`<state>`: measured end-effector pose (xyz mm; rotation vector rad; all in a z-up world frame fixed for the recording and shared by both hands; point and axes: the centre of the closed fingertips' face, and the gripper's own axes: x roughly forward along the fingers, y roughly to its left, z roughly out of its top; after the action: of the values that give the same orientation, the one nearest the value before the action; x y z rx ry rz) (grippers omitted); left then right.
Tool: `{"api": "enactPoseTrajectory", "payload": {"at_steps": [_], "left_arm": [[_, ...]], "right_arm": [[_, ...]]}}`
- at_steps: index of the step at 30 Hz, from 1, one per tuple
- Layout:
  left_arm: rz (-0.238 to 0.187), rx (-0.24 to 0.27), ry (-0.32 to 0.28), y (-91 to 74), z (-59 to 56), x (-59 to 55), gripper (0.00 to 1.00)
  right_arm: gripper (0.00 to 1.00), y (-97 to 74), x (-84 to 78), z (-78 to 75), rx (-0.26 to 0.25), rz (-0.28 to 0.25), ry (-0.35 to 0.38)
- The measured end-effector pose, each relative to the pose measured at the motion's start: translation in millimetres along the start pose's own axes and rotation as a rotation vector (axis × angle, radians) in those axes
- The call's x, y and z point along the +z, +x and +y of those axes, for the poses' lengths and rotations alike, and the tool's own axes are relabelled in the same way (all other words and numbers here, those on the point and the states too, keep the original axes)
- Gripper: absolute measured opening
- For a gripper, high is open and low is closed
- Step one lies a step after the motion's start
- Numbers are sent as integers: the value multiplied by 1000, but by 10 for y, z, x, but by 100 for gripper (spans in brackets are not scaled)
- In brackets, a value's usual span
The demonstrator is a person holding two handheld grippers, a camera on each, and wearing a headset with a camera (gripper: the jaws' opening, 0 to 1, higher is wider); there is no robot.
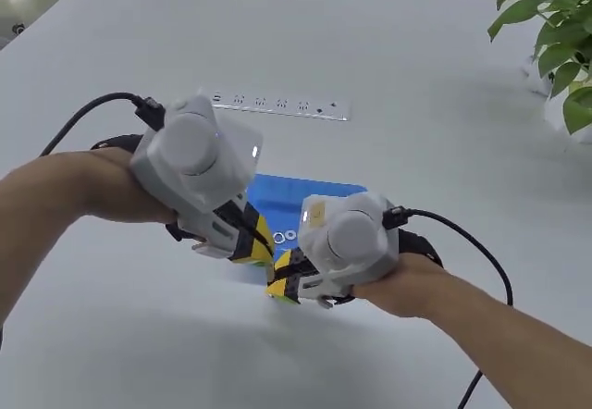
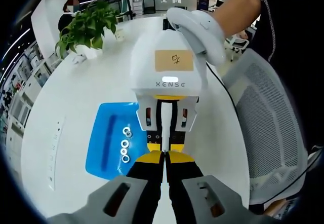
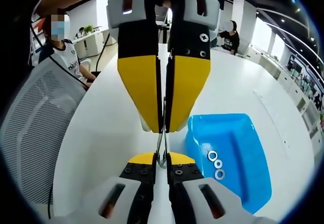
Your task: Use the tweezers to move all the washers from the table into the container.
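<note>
Fingers (image 3: 140,92) of the left gripper (image 2: 163,159) are pressed together on the thin metal tweezers (image 3: 161,145). The right gripper (image 3: 161,159) faces it tip to tip, its own fingers closed on the same tweezers from the other end. Three washers (image 3: 215,164) lie in a row inside the blue container (image 3: 243,143) on the white tabletop (image 3: 101,148), just beside the meeting fingertips and not touching them.

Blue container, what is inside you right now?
Three washers lie in a row on the floor of the blue container. In the head view the left gripper and right gripper cover its near part, so what lies there cannot be seen.
</note>
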<state>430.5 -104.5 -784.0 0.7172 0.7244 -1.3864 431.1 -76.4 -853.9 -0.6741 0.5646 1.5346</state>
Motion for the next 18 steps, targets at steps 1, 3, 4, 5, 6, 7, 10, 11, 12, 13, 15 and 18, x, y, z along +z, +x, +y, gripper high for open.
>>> {"api": "enactPoseTrajectory", "payload": {"at_steps": [1, 3, 4, 5, 6, 7, 10, 11, 12, 13, 15, 18], "left_arm": [[1, 0, 1, -12, -3, 9, 5], [6, 2, 5, -32, -9, 25, 5], [8, 2, 7, -49, -14, 39, 5], [7, 2, 7, -61, -16, 47, 5], [6, 3, 8, -72, -17, 55, 5], [6, 4, 7, -89, -21, 64, 5], [0, 10, 6, -136, -32, 97, 5], [-2, 12, 5, -148, -34, 106, 5], [-5, 13, 4, -168, -36, 119, 5], [-6, 13, 3, -183, -39, 130, 5], [-8, 15, 3, -212, -40, 149, 5], [-7, 18, 7, -263, -40, 185, 5]], "right_arm": [[9, -6, 8, 1, 0, 1, -2], [9, -29, 31, 4, -1, 1, -6], [9, -46, 47, 9, 0, 0, -6], [9, -57, 59, 13, 0, -1, -8], [9, -68, 68, 16, 0, -2, -7], [9, -82, 81, 17, 0, -2, -9], [10, -123, 123, 23, -1, -3, -12], [10, -128, 129, 24, -1, -3, -13], [10, -144, 146, 32, -1, -1, -18], [10, -156, 159, 33, -1, -1, -21], [10, -192, 198, 35, -3, -4, -24], [10, -233, 244, 29, -8, -9, -23]]}}
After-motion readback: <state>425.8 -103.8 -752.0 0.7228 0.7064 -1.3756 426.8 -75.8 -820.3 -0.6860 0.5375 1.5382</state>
